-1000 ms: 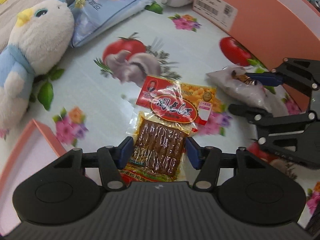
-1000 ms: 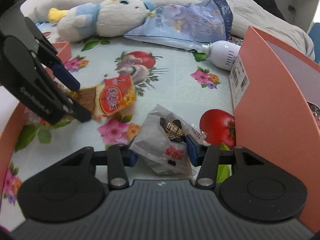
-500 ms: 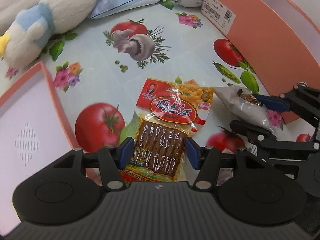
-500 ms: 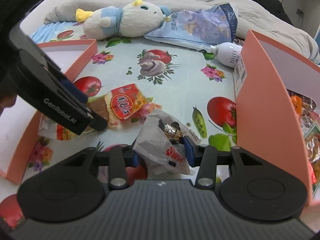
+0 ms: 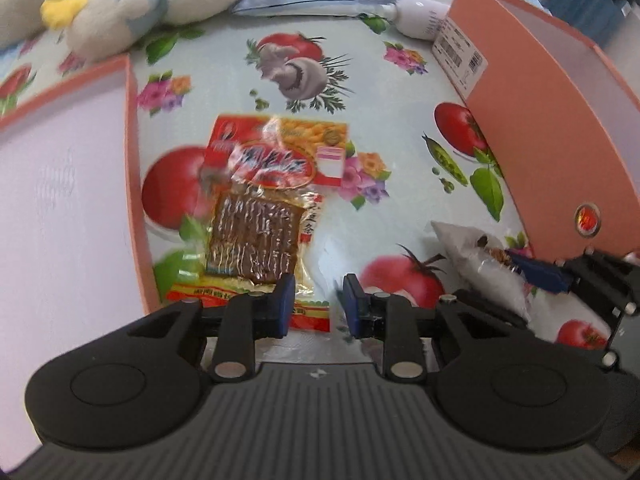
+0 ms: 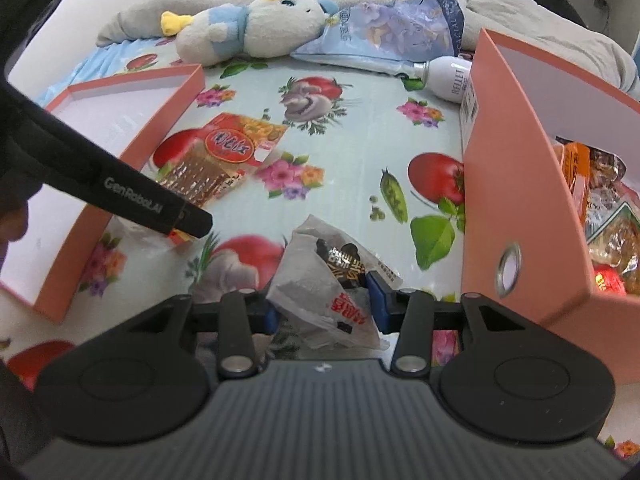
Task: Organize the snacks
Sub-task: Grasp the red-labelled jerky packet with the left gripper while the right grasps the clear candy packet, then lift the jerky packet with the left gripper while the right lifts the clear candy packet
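Observation:
A red and yellow snack packet (image 5: 260, 208) with brown strips inside lies flat on the fruit-print cloth, against the rim of a shallow orange tray (image 5: 134, 184). My left gripper (image 5: 319, 304) hangs over the packet's near right corner. Its jaws are closing, with only the packet's clear edge between them and the pads apart from it. In the right wrist view the packet (image 6: 224, 156) lies under a finger (image 6: 132, 196) of that gripper. My right gripper (image 6: 324, 308) is shut on a grey snack bag (image 6: 320, 276), next to the tall orange box (image 6: 520, 184).
The tall orange box holds several snacks (image 6: 608, 216). At the back lie a plush toy (image 6: 256, 28), a blue pouch (image 6: 400, 32) and a white bottle (image 6: 448, 76), with a grey blanket behind them. The shallow tray (image 6: 188, 92) takes up the left side.
The left jaws, which flanked the red packet, have narrowed, and the packet now sits left of them. The left view has rolled. The right gripper has carried the grey bag nearer the box.

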Demonstrator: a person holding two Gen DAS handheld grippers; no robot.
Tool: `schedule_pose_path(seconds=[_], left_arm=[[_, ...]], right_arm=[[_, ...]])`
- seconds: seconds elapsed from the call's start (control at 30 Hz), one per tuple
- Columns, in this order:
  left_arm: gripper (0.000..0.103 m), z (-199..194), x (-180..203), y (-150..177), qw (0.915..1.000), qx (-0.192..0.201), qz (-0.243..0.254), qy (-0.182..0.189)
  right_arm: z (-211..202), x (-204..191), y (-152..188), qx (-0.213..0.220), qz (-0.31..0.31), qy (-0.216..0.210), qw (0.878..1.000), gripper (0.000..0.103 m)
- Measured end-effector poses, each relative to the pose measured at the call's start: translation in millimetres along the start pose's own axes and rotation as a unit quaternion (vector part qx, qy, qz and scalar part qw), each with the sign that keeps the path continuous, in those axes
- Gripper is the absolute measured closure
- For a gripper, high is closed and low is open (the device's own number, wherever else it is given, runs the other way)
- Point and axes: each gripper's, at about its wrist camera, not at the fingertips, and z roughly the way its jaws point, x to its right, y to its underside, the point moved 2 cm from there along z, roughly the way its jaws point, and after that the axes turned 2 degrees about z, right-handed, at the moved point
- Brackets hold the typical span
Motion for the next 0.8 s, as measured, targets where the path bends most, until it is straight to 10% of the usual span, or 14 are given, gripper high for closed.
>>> schedule_pose_path(seconds=[0.23,0.8], left_arm=[[0.072,-15.7,0.5,19.5,0.9971,0.034,-0.066,0.019],[0.026,-3.1,11.2,8.0,0.9909,0.035,0.105,-0.076]], right_arm=[[-4.7,1.4,12.6,-0.001,-0.026,-0.004,1.0,0.057],[-9.8,-1.5,20.3,-0.001,-0.047,-0.005,0.999,0.057]])
